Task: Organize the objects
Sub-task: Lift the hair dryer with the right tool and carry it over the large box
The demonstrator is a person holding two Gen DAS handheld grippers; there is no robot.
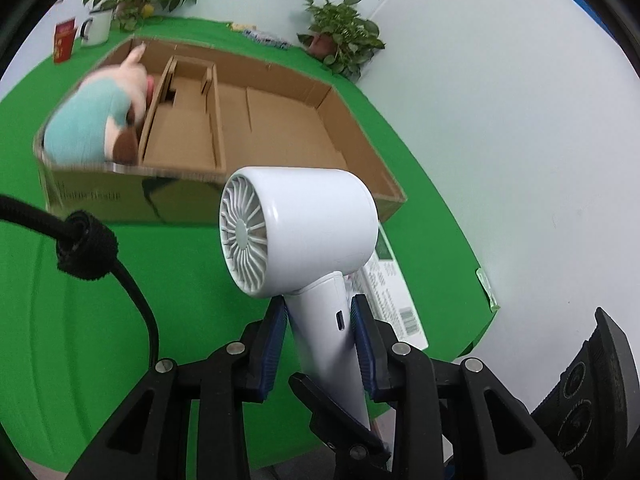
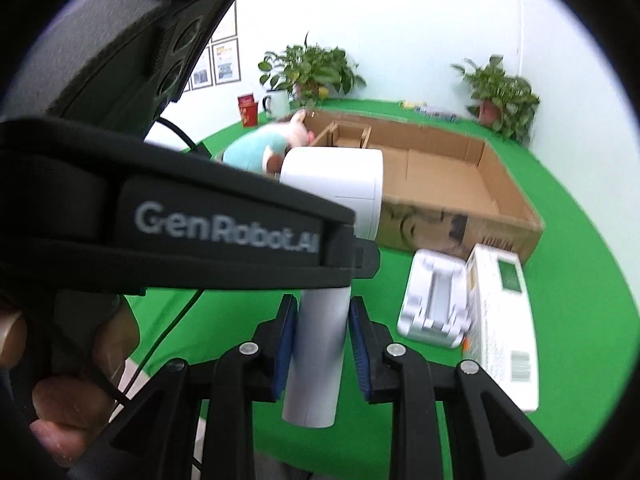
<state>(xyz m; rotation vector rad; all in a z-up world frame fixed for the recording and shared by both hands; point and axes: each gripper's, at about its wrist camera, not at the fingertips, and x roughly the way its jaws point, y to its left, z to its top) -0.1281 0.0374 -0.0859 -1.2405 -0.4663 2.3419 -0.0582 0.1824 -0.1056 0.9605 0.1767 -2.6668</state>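
A white hair dryer (image 1: 304,236) is held above the green table, in front of the open cardboard box (image 1: 280,120). My left gripper (image 1: 320,320) is shut on the dryer's handle. In the right wrist view the dryer's handle (image 2: 320,344) stands between the right gripper's (image 2: 322,320) blue pads; the pads sit close on both sides. The left gripper's black body (image 2: 180,232) covers part of the dryer head (image 2: 336,184). A plush toy with a teal top (image 1: 92,120) lies in the box's left compartment.
A white printed carton (image 2: 500,320) and a white moulded tray (image 2: 436,300) lie on the green cloth right of the dryer. Potted plants (image 1: 340,32), a white mug (image 1: 96,28) and a red box (image 1: 64,44) stand behind. The table edge runs along the right.
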